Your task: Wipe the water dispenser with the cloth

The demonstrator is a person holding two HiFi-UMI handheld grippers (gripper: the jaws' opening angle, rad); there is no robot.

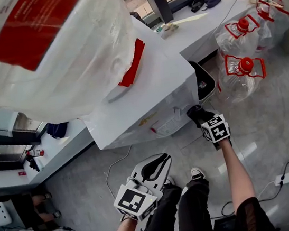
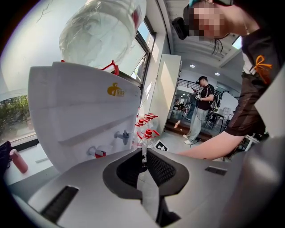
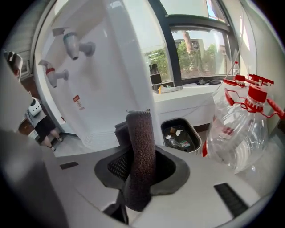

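The white water dispenser [image 1: 147, 93] stands in front of me with a large clear bottle [image 1: 44, 46] on top. In the right gripper view its taps [image 3: 71, 44] show at upper left. My right gripper [image 1: 205, 120] is shut on a dark brown cloth [image 1: 196, 112], which rests against the dispenser's lower right corner. The cloth [image 3: 139, 147] stands up folded between the jaws of the right gripper [image 3: 133, 167]. My left gripper [image 1: 159, 162] hangs lower, in front of the dispenser, apart from it. The left gripper [image 2: 143, 153] is shut with nothing held, facing the dispenser's [image 2: 80, 116] front.
Empty clear jugs with red handles [image 1: 243, 74] sit on the floor right of the dispenser. A black bin [image 1: 203, 80] with rubbish stands between them and the dispenser. A white window counter [image 1: 210, 15] runs behind. A power strip [image 1: 281, 178] lies on the floor.
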